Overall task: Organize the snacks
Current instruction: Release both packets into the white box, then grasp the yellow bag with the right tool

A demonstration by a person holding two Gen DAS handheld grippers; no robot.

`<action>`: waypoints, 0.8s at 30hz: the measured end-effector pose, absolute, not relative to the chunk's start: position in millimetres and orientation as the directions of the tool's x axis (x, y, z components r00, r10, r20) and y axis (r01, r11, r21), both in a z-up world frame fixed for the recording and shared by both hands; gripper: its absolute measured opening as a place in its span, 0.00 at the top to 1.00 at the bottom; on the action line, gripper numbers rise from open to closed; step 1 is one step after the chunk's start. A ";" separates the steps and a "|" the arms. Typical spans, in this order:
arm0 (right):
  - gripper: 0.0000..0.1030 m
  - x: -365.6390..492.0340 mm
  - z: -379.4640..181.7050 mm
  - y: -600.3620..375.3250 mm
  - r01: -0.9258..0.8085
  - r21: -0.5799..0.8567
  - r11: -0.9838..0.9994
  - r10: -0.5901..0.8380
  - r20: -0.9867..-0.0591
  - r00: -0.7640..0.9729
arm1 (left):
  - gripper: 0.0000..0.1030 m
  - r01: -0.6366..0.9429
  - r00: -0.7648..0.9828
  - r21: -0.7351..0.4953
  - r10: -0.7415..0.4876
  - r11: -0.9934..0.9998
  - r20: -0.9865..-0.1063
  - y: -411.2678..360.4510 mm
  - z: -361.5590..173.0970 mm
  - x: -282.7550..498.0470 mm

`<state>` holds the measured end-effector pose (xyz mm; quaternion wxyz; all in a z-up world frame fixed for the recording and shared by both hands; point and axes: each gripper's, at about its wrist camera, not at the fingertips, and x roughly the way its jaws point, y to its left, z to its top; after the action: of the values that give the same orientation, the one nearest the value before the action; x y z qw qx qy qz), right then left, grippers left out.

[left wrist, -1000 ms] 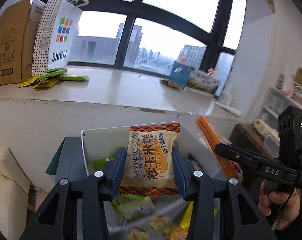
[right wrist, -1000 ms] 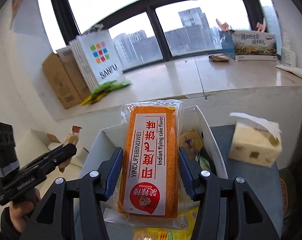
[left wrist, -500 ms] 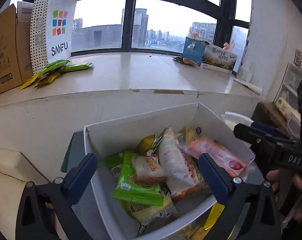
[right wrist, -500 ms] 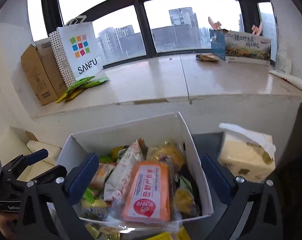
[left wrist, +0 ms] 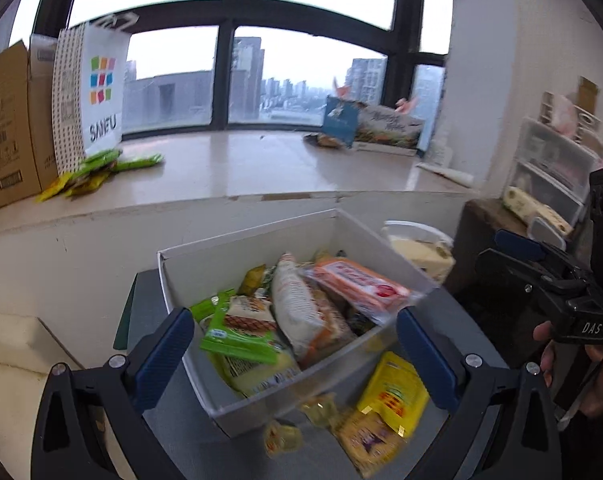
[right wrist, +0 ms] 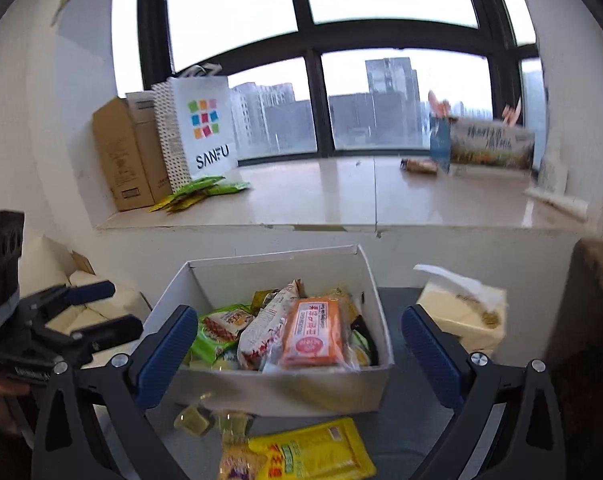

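Observation:
A white box [left wrist: 261,402] [right wrist: 285,394] on a grey table holds several snack packs. An orange cake pack [left wrist: 359,282] [right wrist: 313,334] lies on top, beside a white-and-orange pack [left wrist: 301,312] [right wrist: 261,334] and a green pack [left wrist: 237,326] [right wrist: 217,330]. My left gripper [left wrist: 295,354] stands open in front of the box with nothing between its fingers. My right gripper [right wrist: 299,350] is also open and empty, held back from the box's near wall. A yellow packet [left wrist: 395,394] [right wrist: 313,454] and small wrapped snacks [left wrist: 281,436] [right wrist: 193,420] lie on the table before the box.
A tissue pack [right wrist: 463,312] stands right of the box. On the window sill are a cardboard box [right wrist: 123,160], a SANFU bag [right wrist: 205,132], green packets [right wrist: 199,192] and a printed carton [right wrist: 489,144]. A person's hand [left wrist: 577,364] holds the other gripper at the right edge.
Both grippers opened and let go of their packs: the yellow corn pack and the orange cake pack now lie in the box. Both grippers pulled back from the box.

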<state>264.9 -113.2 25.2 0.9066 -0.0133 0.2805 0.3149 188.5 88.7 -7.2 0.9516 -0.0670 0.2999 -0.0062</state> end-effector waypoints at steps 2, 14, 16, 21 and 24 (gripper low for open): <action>0.00 247.9 32.5 -123.5 -0.593 0.152 0.791 0.578 -0.504 0.642 | 0.00 0.014 0.836 -0.132 -0.084 0.991 -0.543 78.2 3.4 171.1; 0.00 164.4 35.9 -182.2 -0.622 0.232 0.748 0.654 -0.417 0.631 | 0.00 0.079 0.874 -0.176 -0.153 0.981 -0.462 38.1 7.7 76.5; 0.00 145.9 28.1 -190.7 -0.611 0.251 0.751 0.654 -0.410 0.635 | 0.00 0.093 0.871 -0.197 -0.176 0.976 -0.459 32.4 1.2 62.5; 0.00 108.8 6.4 -209.6 -0.569 0.314 0.760 0.649 -0.413 0.639 | 0.00 0.089 0.862 -0.260 -0.205 0.961 -0.463 24.4 -18.0 35.4; 0.00 93.7 -7.9 -213.8 -0.565 0.303 0.767 0.639 -0.447 0.626 | 0.00 0.081 0.856 -0.257 -0.199 0.963 -0.478 19.4 -27.7 23.1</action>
<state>93.7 -213.8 -7.9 0.8993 0.0669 0.2735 0.3347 23.1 19.4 -27.7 0.9564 -0.1144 0.2585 -0.0731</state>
